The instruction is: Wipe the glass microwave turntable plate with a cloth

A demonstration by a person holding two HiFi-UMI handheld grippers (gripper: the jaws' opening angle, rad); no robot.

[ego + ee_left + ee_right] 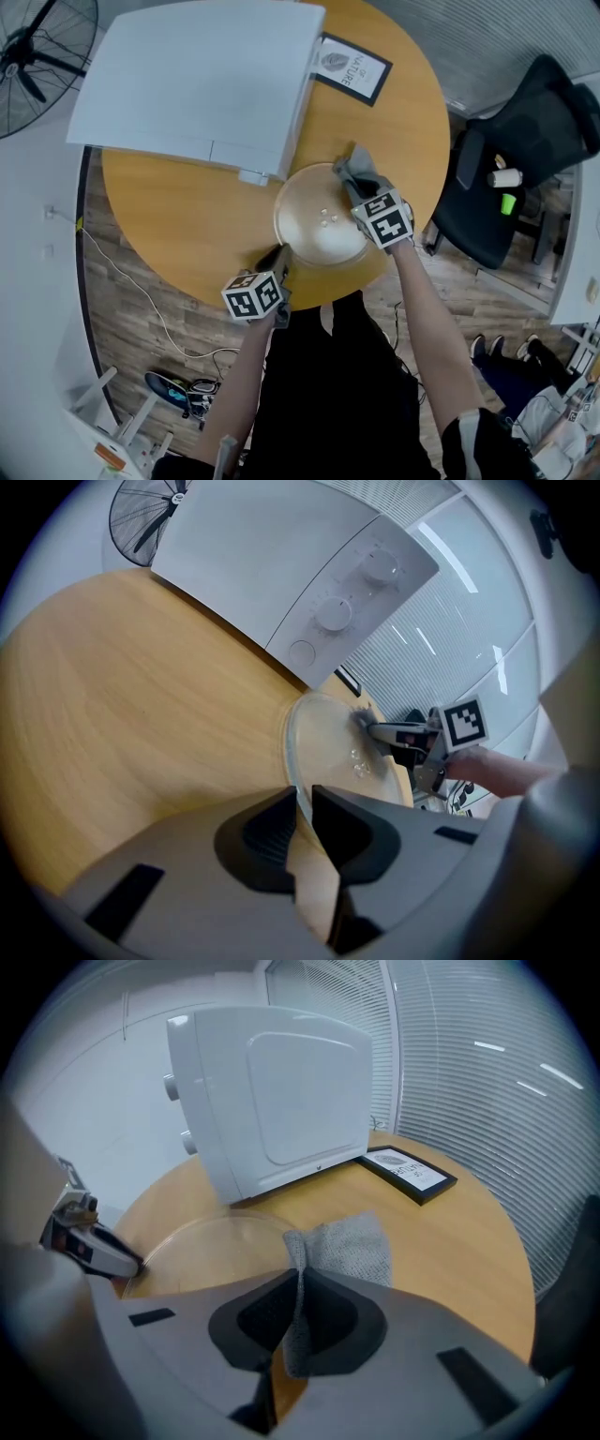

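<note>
— Setting?
— Round wooden table (187,216) over plank floor (131,300); white microwave (197,75) at far left, glass plate (314,225) just near of it, right of centre.
— Hands?
— Left gripper (279,258) angled down, jaws narrowly apart around plate's near rim. Right gripper (361,192) clamped on grey cloth (354,167) at far-right rim.

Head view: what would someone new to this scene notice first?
The round glass plate lies near the front edge of the wooden table. The right tool pinches a grey cloth at its far right rim, and the left tool has its jaws on either side of the near rim. Behind them, a big white microwave fills the table's far left.
</note>
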